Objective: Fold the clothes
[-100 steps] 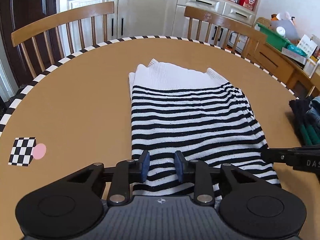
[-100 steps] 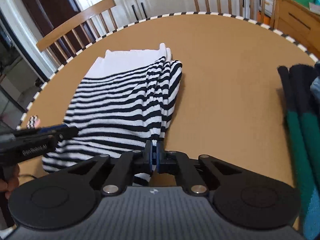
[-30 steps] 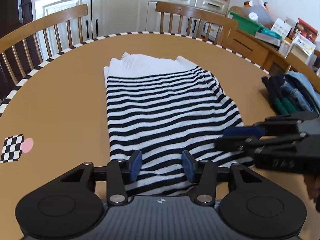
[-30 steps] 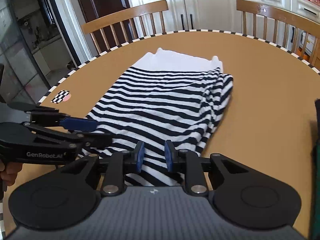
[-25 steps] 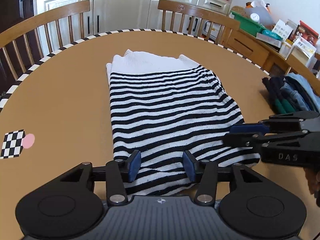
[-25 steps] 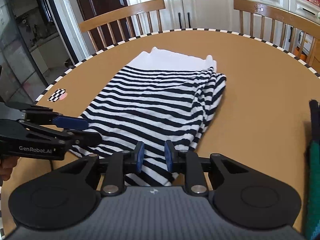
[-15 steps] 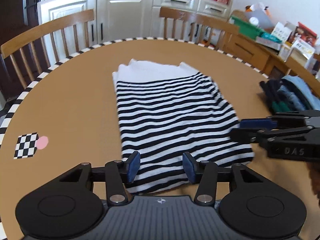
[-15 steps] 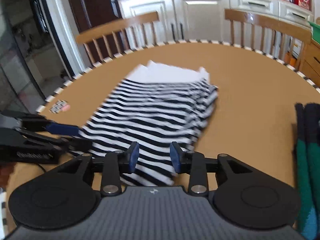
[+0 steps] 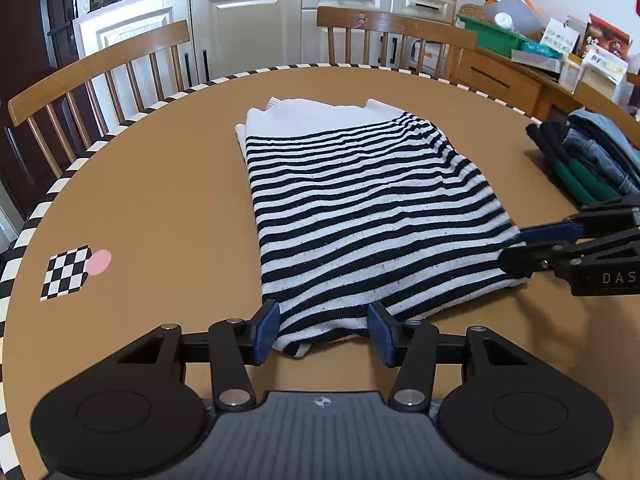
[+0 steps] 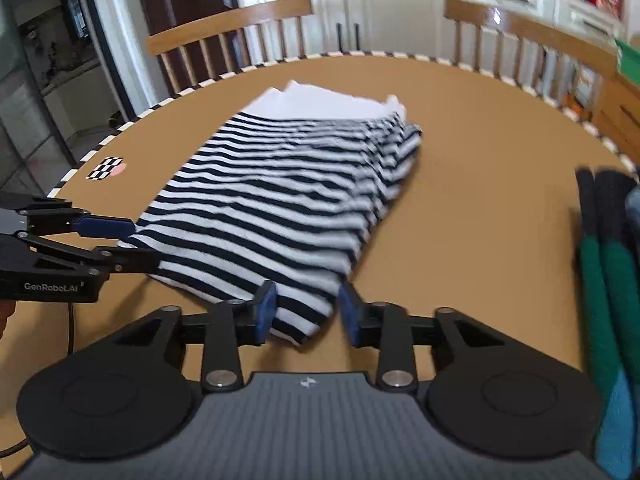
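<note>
Striped sweater [image 9: 360, 216] flat (tabletop [image 9: 160, 184])

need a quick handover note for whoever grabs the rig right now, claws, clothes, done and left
Left claw: open, near-left corner of the striped top between its pads, not pinched.
Right claw: open, jaws have just been opening; the top's near-right corner lies between them, free.
The top lies flat on the table, folded to a narrow rectangle, white band at the far end.
Folded pile sits at the table's right edge.
Done: side folds. Probably left: pinch both near corners, fold toward the white band, add to pile.
</note>
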`<state>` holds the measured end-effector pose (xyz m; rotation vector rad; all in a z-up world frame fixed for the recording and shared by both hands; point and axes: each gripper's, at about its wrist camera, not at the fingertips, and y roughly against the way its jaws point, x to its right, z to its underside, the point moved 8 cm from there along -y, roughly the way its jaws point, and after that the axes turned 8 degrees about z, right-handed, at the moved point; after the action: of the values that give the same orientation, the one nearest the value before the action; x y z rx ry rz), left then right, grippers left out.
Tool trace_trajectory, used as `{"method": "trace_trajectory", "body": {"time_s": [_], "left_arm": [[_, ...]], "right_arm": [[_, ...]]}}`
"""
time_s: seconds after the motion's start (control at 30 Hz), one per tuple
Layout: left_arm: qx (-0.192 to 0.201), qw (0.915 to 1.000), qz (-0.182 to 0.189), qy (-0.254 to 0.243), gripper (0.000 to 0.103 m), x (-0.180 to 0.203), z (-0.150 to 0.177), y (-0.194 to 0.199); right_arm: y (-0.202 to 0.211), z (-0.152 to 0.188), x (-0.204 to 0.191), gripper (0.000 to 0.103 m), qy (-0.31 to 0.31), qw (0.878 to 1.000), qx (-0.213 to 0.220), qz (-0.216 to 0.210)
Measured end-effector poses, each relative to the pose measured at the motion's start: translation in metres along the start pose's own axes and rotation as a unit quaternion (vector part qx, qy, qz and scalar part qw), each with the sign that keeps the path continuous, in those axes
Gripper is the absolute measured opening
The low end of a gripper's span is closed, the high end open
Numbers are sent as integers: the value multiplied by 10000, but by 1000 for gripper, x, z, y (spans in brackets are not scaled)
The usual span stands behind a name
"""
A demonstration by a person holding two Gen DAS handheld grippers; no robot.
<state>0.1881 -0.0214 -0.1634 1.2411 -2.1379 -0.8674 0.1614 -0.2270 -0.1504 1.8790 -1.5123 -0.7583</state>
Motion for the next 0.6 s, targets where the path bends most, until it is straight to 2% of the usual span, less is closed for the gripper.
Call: {"method": "trace_trajectory", "body": {"time_s": [0.1,0.23,0.33,0.43,0.53,0.6], "left_arm": [[39,9999,25,138,53,-2,-3,9],[106,9995,3,293,64,-2,-11,26],[-121,9996,-207,163,67,5,-18,31],[-198,9993,-300,106,72,15,-26,36],[-182,9993,-286,127,75,24,-31,43],[-221,9992,-312,87,76,28,-32,47]], "right_arm": [[10,0,2,37,-204,9997,99,-11],[32,-3,2,37,-376,9986,366,54],[48,-6,1,37,-470,9977,493,40],[57,-5,-4,40,-479,9975,522,-26],[65,-2,-10,52,-585,9966,565,-143],[70,1,-15,54,-640,9962,576,-154]]}}
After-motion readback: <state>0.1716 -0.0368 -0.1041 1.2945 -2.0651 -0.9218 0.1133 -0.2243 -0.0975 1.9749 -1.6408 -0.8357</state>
